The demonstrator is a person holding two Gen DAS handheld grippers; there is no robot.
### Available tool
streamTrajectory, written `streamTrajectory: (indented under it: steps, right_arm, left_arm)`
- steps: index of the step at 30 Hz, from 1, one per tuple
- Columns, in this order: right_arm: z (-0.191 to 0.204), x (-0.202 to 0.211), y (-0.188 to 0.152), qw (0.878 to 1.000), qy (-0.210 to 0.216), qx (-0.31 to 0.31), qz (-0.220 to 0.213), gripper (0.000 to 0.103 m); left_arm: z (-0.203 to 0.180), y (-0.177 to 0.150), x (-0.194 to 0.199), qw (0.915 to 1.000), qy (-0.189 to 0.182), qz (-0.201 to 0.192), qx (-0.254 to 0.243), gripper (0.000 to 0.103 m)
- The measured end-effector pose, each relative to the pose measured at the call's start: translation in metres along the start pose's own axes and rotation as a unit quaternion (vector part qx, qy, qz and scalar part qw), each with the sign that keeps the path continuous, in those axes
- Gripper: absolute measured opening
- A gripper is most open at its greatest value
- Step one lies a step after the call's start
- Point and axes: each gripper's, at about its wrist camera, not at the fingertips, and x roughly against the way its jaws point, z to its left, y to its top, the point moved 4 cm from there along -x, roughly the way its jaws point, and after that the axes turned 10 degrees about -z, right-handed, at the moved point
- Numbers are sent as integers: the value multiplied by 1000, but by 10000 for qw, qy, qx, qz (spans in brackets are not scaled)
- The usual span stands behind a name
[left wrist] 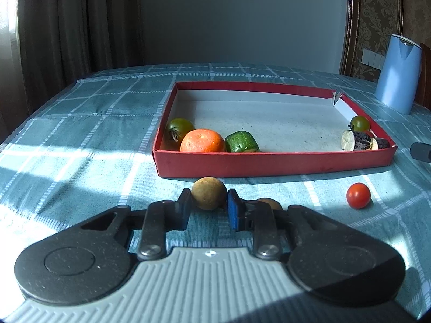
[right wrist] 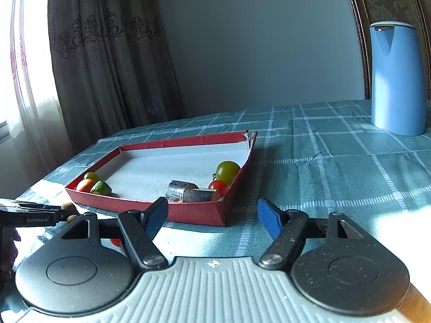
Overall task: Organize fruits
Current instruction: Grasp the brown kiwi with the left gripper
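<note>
My left gripper [left wrist: 208, 202] is shut on a round brown fruit [left wrist: 209, 193] just in front of the red tray [left wrist: 269, 162]. A second brown fruit [left wrist: 270, 203] lies behind its right finger. A red cherry tomato [left wrist: 358, 195] lies on the cloth to the right. In the tray are a green tomato [left wrist: 179, 129], an orange [left wrist: 202, 140], a green fruit piece [left wrist: 241, 142], a small green tomato [left wrist: 360, 123] and dark cut pieces [left wrist: 361, 140]. My right gripper [right wrist: 212, 215] is open and empty before the tray's near corner [right wrist: 221, 215].
A blue jug [right wrist: 396, 78] stands at the back right of the table, also in the left wrist view [left wrist: 398, 75]. A checked teal cloth [left wrist: 80, 107] covers the table. Curtains [right wrist: 107, 53] hang behind on the left.
</note>
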Motion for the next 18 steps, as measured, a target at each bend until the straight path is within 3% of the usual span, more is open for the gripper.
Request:
streamTrajectory:
  steps: [7,12,18]
  right_arm:
    - [0,-1,-1,10000,33,-47,19,73]
    - [14,1,-11,9990,276,-172,322,73]
    - [34,1,-25,9963,-322,287,747,73]
  left_arm:
    - [0,3,13,9993,164,-343,-5,25]
    - [-7,7,19,9979,340,-513,-213,25]
    - [-16,17,17,9965,432,-663,-284,25]
